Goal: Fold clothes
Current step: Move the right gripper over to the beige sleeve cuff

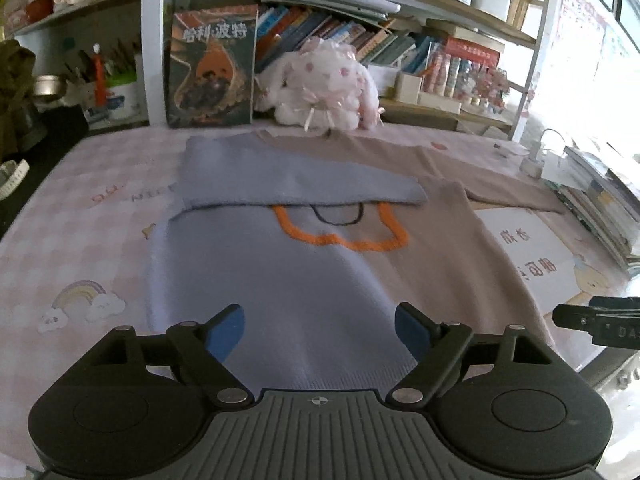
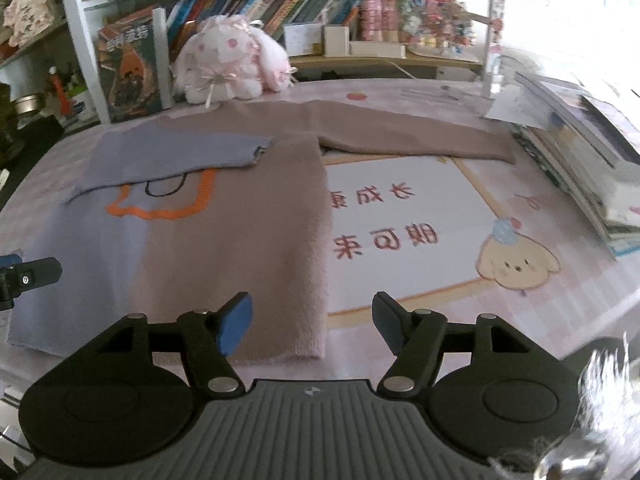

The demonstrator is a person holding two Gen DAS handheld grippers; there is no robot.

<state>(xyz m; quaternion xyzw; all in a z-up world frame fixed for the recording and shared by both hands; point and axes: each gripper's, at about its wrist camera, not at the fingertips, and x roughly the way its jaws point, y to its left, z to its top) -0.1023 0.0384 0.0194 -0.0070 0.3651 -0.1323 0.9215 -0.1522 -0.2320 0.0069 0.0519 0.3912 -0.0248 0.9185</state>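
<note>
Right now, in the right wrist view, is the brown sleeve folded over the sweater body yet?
No. The brown sleeve lies stretched out on the table mat, clear of the sweater body; only the blue sleeve is folded across.

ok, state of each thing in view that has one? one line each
left tongs: open, empty, over the sweater hem
right tongs: open, empty
sweater: flat on the table, body unfolded
blue sleeve: folded across the chest
tan sleeve: spread out sideways, unfolded
</note>
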